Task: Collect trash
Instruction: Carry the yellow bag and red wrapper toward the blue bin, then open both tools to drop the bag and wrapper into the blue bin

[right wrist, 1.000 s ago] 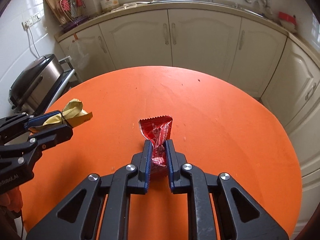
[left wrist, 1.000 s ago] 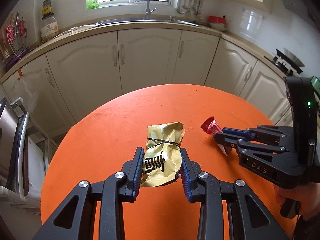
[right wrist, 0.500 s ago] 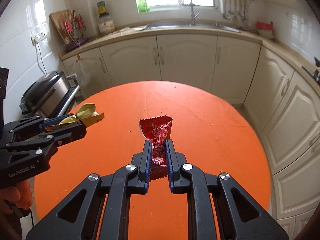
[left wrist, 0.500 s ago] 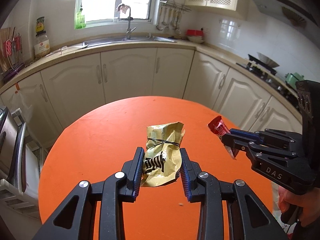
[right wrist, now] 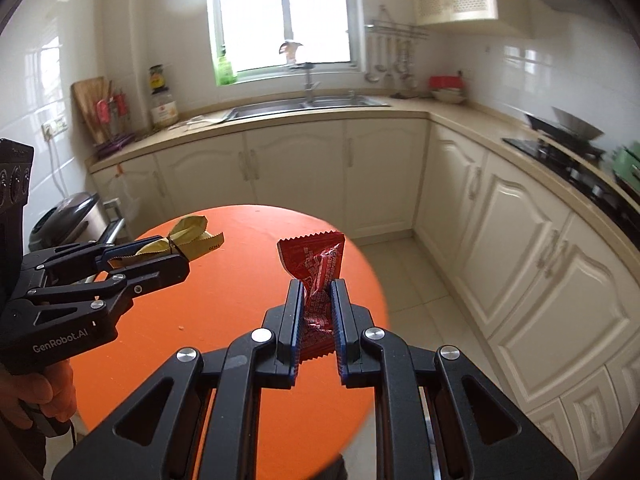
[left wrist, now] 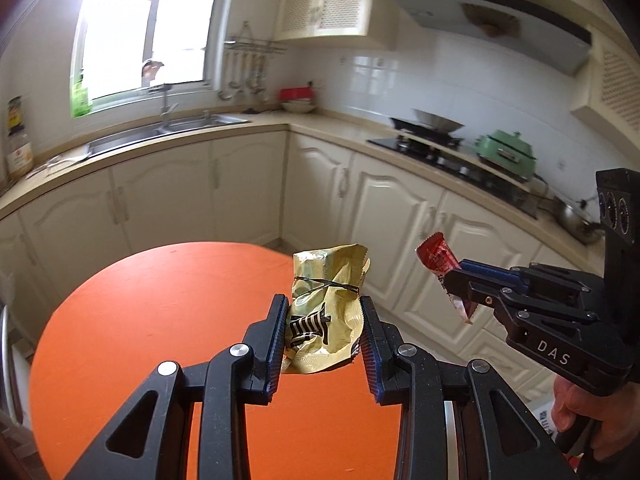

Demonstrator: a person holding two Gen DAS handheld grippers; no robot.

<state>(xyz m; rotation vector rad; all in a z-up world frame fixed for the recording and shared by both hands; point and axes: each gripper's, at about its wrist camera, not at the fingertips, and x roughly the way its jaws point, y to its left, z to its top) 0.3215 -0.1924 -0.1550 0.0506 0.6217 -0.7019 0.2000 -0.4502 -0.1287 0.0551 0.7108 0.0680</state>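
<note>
Left gripper point(left wrist: 322, 334) clamps gold wrapper point(left wrist: 326, 304) aloft — right gripper point(right wrist: 316, 320) pinches red wrapper point(right wrist: 316, 276).

Left tongs point(left wrist: 323, 336) clamped, raised; right tongs point(right wrist: 316, 320) pinched tight (both level, side by side).

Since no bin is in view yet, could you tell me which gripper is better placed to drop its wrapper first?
Right, probably: the right gripper holds its red wrapper past the orange table edge, over floor; the left gripper remains above the table.
</note>
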